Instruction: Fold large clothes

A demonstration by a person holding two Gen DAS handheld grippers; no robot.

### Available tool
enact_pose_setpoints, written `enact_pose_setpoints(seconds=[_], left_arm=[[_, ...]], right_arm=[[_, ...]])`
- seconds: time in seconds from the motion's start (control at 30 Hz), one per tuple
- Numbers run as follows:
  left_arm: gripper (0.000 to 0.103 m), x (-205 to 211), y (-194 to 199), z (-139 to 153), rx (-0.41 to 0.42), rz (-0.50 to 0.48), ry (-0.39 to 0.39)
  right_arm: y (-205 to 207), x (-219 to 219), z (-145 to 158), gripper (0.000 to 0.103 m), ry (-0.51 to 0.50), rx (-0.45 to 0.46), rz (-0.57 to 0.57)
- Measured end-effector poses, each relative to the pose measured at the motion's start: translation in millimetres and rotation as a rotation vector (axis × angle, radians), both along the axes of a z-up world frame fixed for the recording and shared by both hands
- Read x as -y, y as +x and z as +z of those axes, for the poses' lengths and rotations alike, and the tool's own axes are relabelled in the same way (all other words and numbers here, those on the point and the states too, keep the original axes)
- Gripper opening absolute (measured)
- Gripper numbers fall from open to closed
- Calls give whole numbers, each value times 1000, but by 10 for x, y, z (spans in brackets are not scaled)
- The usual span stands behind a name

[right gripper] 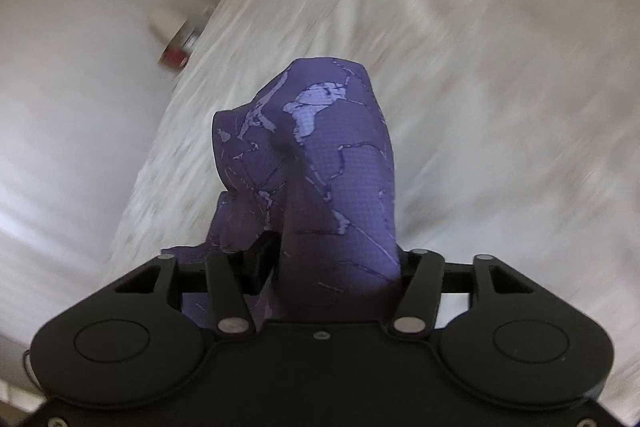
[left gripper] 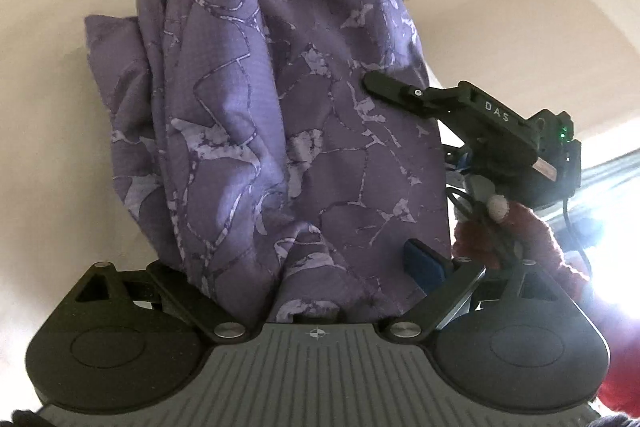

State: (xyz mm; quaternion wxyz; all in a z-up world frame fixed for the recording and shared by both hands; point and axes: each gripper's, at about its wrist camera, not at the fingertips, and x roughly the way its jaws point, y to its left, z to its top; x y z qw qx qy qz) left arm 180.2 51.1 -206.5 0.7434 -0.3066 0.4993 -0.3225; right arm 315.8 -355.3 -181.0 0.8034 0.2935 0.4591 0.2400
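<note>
Left gripper (left gripper: 292,291), in its own wrist view, stood wide with the bunched purple garment (left gripper: 280,115) filling the gap between its jaws; whether the pads pinched could not be told, and the cloth ran lengthwise forward from the gripper in loose vertical pleats, the right gripper (left gripper: 374,83) meeting its far right edge. Right gripper (right gripper: 320,259), in its own view, was clamped on a thick roll of the same garment (right gripper: 320,155), which stood ahead of its fingers over the white bedding (right gripper: 500,67). Folding appeared only begun: the cloth was gathered, not laid flat, and every neat fold seemed left to make.
</note>
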Motion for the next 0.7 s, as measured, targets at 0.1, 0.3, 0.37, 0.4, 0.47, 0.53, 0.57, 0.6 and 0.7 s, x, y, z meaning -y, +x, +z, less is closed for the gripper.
enact_pose_setpoints(seconds=[0.1, 0.3, 0.37, 0.4, 0.47, 0.53, 0.57, 0.6, 0.7], left_arm=[[91, 220, 143, -26, 4, 47, 94], [92, -62, 16, -328, -107, 234, 194], [92, 24, -43, -286, -78, 245, 220], [92, 21, -93, -245, -56, 253, 230], [92, 70, -150, -98, -11, 268, 269], [92, 130, -180, 115, 47, 268, 341], [92, 137, -224, 216, 79, 261, 388], [92, 128, -239, 319, 112, 252, 439], [92, 235, -347, 571, 225, 215, 599]], right_arm=[[85, 209, -8, 87, -167, -1, -56], [-174, 537, -213, 90, -326, -59, -150], [-320, 632, -186, 91, -321, -29, -160], [-377, 626, -162, 91, -328, -12, -162], [-485, 669, -133, 93, -322, 10, -159], [-646, 658, -97, 100, -322, 35, -149], [-617, 627, -68, 101, -328, 49, -144], [-702, 608, -41, 102, -335, 64, -138], [-756, 466, 39, 102, -341, 84, -117]])
